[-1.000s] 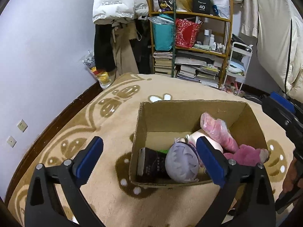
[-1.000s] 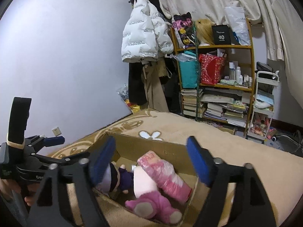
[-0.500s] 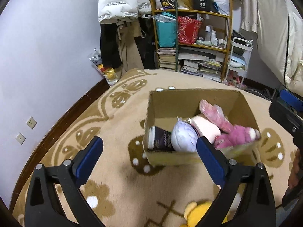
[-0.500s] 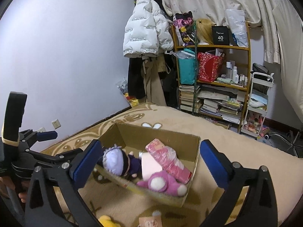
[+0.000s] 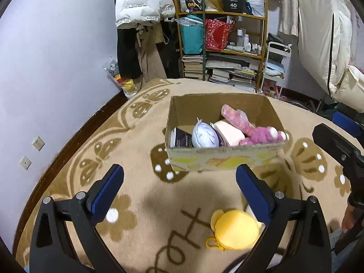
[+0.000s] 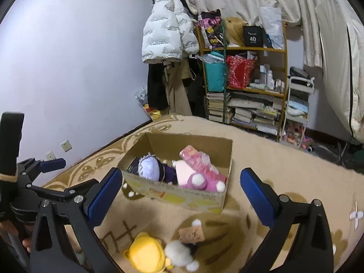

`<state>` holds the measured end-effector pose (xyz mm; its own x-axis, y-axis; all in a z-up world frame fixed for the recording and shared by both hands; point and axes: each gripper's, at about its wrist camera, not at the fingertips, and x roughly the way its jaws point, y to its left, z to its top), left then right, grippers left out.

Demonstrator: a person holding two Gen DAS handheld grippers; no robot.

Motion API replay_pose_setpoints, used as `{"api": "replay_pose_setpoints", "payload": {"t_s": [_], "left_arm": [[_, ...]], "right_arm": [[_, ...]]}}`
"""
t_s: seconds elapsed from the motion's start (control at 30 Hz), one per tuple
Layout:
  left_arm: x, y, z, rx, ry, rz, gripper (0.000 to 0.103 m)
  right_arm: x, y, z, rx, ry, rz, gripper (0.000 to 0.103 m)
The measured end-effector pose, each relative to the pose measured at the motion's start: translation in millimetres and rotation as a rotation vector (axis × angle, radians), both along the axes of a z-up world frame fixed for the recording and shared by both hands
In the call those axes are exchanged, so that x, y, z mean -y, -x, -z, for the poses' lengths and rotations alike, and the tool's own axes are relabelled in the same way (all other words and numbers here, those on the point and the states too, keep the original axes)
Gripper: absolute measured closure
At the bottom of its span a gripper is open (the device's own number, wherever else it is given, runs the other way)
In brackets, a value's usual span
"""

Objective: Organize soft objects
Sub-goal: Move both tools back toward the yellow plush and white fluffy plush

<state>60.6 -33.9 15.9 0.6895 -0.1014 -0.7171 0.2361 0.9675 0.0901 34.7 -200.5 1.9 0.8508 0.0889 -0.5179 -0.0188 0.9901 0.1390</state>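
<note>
A cardboard box [image 5: 224,158] [image 6: 182,193] stands on the beige carpet. It holds a lavender-haired doll [image 5: 204,136] [image 6: 150,167], a pale pink soft block [image 5: 227,133], a pink wrapped toy [image 5: 236,118] [image 6: 195,159] and a magenta plush [image 5: 261,134] [image 6: 204,183]. A yellow plush [image 5: 235,229] [image 6: 147,258] lies on the carpet in front of the box, with a white pom-pom toy [image 6: 179,256] beside it. My left gripper [image 5: 179,188] is open and empty above the yellow plush. My right gripper [image 6: 182,191] is open and empty, before the box.
A wooden shelf [image 5: 227,45] [image 6: 245,79] of books and bags stands at the back. Coats [image 5: 141,22] hang beside it. A white cart [image 5: 275,68] stands right of the shelf. The wall [image 5: 45,68] and dark skirting run along the left.
Both grippers have pulled back from the box and away from over it. The box now sits farther off, and the yellow plush and white toy have come into view on the carpet.
</note>
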Motion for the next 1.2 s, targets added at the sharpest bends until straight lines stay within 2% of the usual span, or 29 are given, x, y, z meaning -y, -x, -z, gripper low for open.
{"api": "replay_pose_setpoints", "payload": {"t_s": [0.17,0.33,0.53,0.67,0.93,1.13,1.2], "left_arm": [[-4,19,0,-0.017,0.001,0.006,0.005],[-2,35,2,-0.019,-0.023,0.021,0.005],[3,33,19,-0.034,-0.029,0.029,0.005],[4,28,31,-0.070,-0.007,0.022,0.005],[4,16,58,-0.161,0.079,0.004,0.005],[7,8,75,-0.223,0.127,-0.004,0.005],[8,6,80,-0.241,0.132,-0.010,0.005]], "right_arm": [[-1,16,7,-0.051,-0.064,0.002,0.000],[-2,28,15,-0.081,-0.065,0.021,0.000],[2,31,22,-0.109,-0.084,0.049,0.000],[7,29,32,-0.132,-0.115,0.052,0.000],[15,16,65,-0.234,-0.184,0.071,0.000],[22,5,86,-0.285,-0.244,0.081,0.000],[24,0,95,-0.326,-0.267,0.082,0.000]]}}
